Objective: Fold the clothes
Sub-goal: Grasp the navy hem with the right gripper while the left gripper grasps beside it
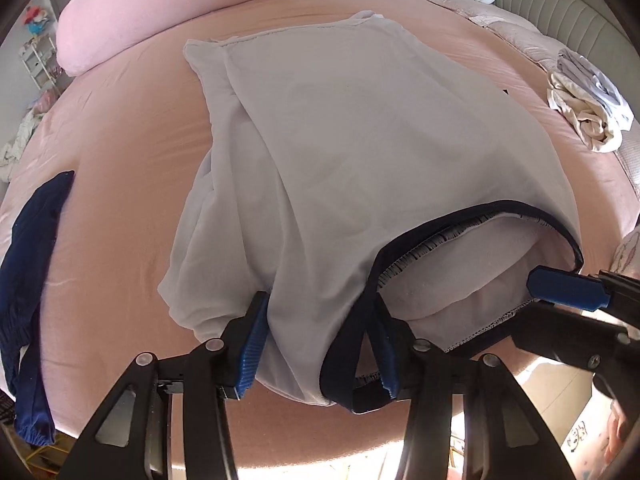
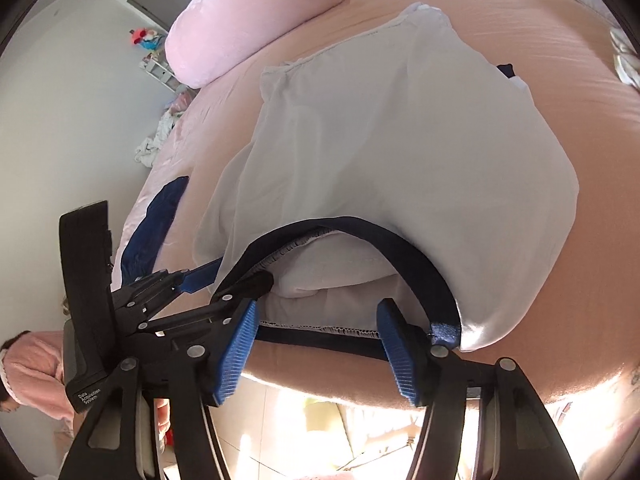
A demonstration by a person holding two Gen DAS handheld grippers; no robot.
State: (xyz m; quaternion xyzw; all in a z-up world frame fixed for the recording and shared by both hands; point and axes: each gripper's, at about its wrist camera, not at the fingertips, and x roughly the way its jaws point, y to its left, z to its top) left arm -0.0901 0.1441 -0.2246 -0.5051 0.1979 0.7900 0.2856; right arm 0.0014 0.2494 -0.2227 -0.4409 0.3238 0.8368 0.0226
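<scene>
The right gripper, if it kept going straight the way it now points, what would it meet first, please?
Most likely the white garment at its dark-trimmed neck opening, which lies just ahead of the right gripper between its blue pads. The pink bed lies beneath; depth is unclear.

I was working in a home bedroom: a wide bed (image 1: 120, 152) under a pink sheet, a plump pink pillow (image 1: 152, 12), a padded grey headboard (image 1: 560, 4), and a small white shelf rack (image 1: 36, 60) against the wall.

Navy garment (image 1: 28, 264) cut off at left edge; white shirt's (image 1: 340, 152) underside hidden.
</scene>
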